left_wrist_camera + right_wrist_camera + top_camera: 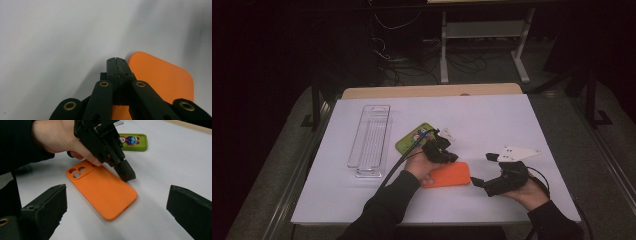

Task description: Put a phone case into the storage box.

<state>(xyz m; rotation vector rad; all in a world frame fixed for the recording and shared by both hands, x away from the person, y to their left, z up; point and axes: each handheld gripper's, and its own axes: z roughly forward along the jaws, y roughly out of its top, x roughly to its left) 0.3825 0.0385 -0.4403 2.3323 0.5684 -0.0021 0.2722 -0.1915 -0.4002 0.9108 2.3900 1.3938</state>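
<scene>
At a white-topped table (492,115) in a dim room, an orange phone case (446,175) lies flat near the front edge, just below centre — its camera cut-outs plain in the right gripper view. The left gripper (443,152), held in a dark-sleeved hand (419,165), has its jaws pressed together with nothing between them; its tip bears down on the case's edge, at about 12 o'clock from the case in the high view. The right gripper (482,183) waits just beside the case at its 3 o'clock, jaws spread wide and empty, aimed at the case's short end.

A green phone case (413,138) with a cartoon print lies at 11 o'clock from the orange one, near it but apart. A clear plastic tray (370,141) stands at 9 o'clock, well apart. A strip of bare wood (432,91) edges the far side of the white surface — beyond it, tangled cables (412,60) and a white table frame (484,35) sit on a dark floor.
</scene>
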